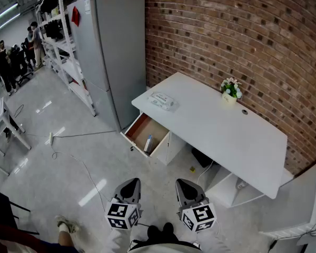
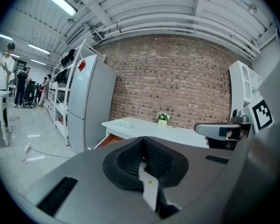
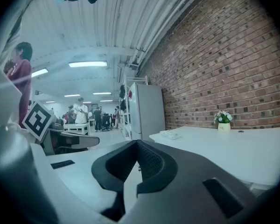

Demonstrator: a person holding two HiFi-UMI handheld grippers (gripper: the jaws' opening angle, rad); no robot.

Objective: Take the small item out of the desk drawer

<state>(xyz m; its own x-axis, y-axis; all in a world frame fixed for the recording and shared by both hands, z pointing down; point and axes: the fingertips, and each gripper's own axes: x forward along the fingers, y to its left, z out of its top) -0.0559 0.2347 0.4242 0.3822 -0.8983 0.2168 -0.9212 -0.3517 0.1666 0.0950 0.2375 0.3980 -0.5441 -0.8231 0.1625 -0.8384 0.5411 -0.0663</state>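
A white desk (image 1: pixel 221 125) stands against the brick wall. Its wooden drawer (image 1: pixel 139 130) is pulled open at the left end. A small slim blue-and-white item (image 1: pixel 148 143) lies inside, near the drawer's front. Both grippers are low in the head view, well short of the drawer. My left gripper (image 1: pixel 130 186) (image 2: pixel 142 146) is shut with nothing in it. My right gripper (image 1: pixel 185 186) (image 3: pixel 137 148) also has its jaws together and empty. In the left gripper view the desk (image 2: pixel 144 127) and the drawer (image 2: pixel 107 139) lie ahead beyond the jaws.
A grey refrigerator (image 1: pixel 113 51) stands left of the desk, with white shelving (image 1: pixel 63 46) behind it. A pack of wipes (image 1: pixel 162 101) and a small flower pot (image 1: pixel 230 91) sit on the desk. A cable (image 1: pixel 68 157) runs over the floor. People stand far off at the left.
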